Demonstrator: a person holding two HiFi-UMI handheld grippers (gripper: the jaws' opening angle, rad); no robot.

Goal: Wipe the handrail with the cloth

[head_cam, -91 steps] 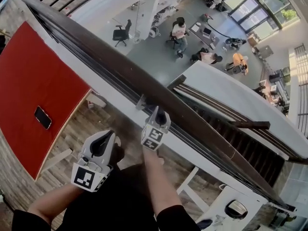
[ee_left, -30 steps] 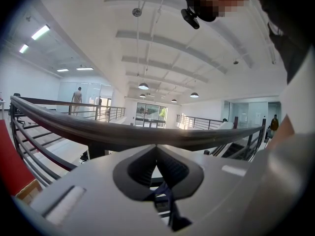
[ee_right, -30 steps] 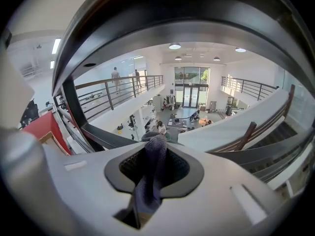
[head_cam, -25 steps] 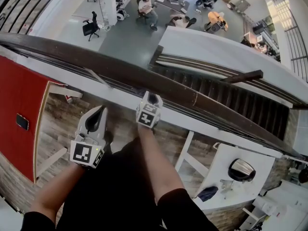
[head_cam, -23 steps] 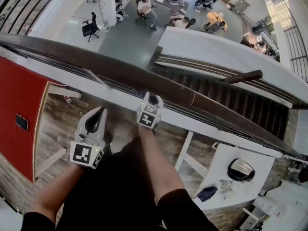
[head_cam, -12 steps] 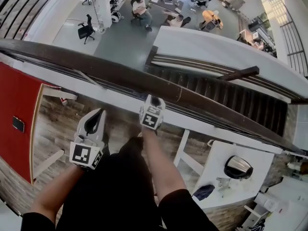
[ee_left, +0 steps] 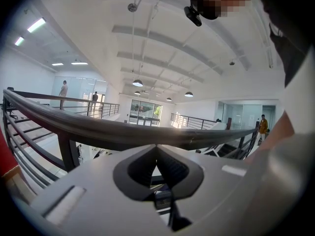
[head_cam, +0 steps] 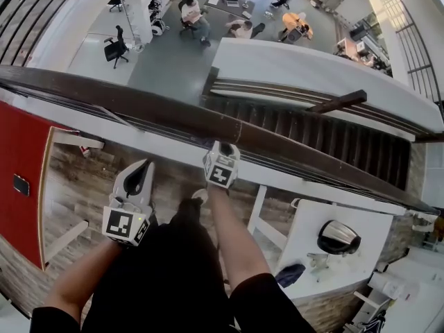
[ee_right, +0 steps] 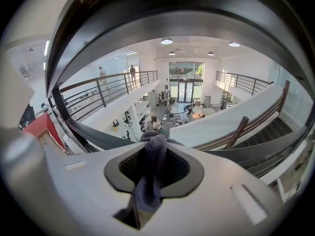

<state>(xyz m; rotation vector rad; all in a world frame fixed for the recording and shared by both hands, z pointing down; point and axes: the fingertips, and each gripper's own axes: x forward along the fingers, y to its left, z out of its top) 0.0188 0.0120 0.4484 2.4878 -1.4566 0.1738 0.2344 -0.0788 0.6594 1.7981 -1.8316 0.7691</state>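
Observation:
The dark brown handrail (head_cam: 139, 106) runs across the head view from the left edge down to the right. My right gripper (head_cam: 222, 146) has its tip against the rail's near side and is shut on a grey-blue cloth (ee_right: 151, 168). The cloth bunches up between the jaws, and the handrail (ee_right: 162, 14) arches close over them. My left gripper (head_cam: 139, 171) hangs lower left, short of the rail, shut with nothing in it. In the left gripper view (ee_left: 157, 149) the handrail (ee_left: 113, 132) crosses just beyond the jaw tips.
Beyond the rail is an open drop to a lower floor with desks, chairs and seated people (head_cam: 191, 12). A staircase (head_cam: 326, 134) descends at the right. A red panel (head_cam: 24, 179) lies at the left and a white table (head_cam: 326, 255) at lower right.
My right gripper, with the cloth in it, has slid to the right along the handrail, nearer the joint in the rail. The left gripper has kept its place beside my body.

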